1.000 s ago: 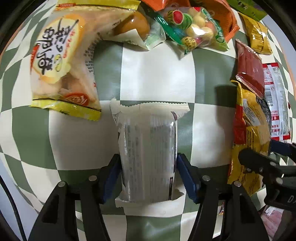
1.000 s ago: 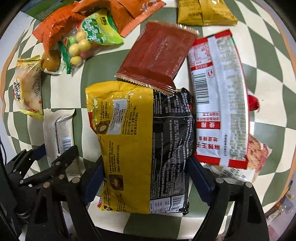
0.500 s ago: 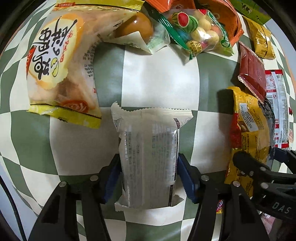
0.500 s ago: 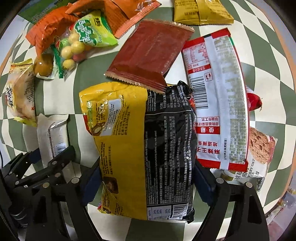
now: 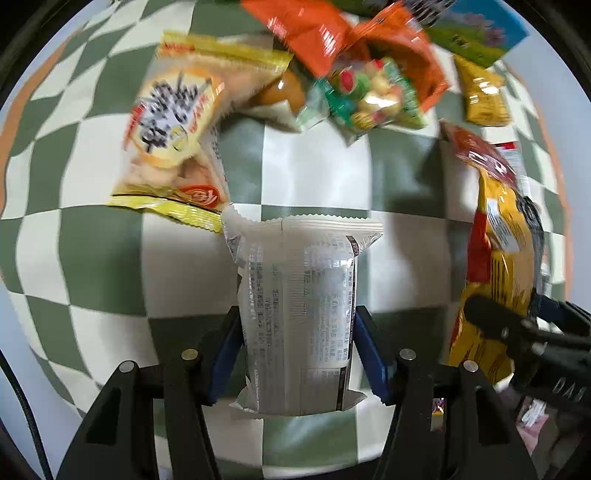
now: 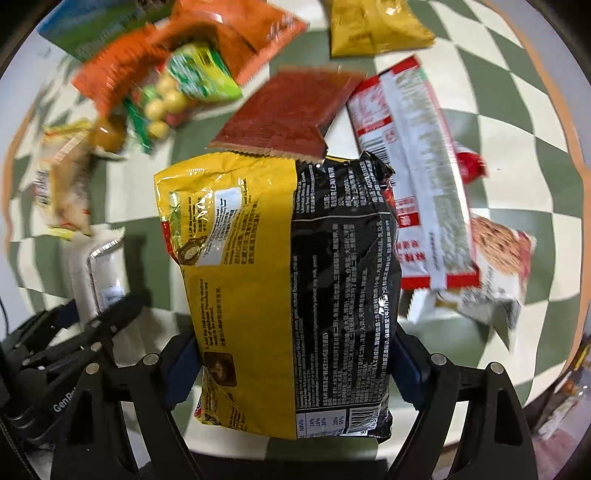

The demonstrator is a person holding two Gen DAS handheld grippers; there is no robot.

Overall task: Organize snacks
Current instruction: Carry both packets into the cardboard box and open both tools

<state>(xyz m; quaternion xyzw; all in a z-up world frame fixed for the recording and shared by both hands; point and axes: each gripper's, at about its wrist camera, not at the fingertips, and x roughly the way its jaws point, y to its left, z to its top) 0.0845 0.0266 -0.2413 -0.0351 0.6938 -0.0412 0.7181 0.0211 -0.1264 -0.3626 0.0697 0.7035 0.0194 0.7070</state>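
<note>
A: Why does the left gripper [image 5: 297, 354] have the white packet [image 5: 295, 317] lengthwise between its fingers?

B: The blue pads press its long sides, so the crimped ends stay free and the packet hangs flat below the tool. It looks clamped, above the checkered tablecloth [image 5: 314, 170] near its near edge.

A: And the right gripper [image 6: 293, 365]?

B: Same idea, wider spread. Its jaws are clamped on the flanks of the yellow-and-black noodle bag [image 6: 291, 280], which fills the gap between them. Both tools sit side by side, each carrying one item.

A: Why leave the rest?

B: My guess is they're sorting piece by piece. Just beyond the bag lie the dark red sachet [image 6: 288, 114] and the red-and-white packet [image 6: 410, 173]. Farther, toward the far edge, the orange bags [image 6: 229, 40], candy bag [image 6: 184, 88] and mustard pouch [image 6: 373, 29] remain heaped, partly overlapping.
</note>
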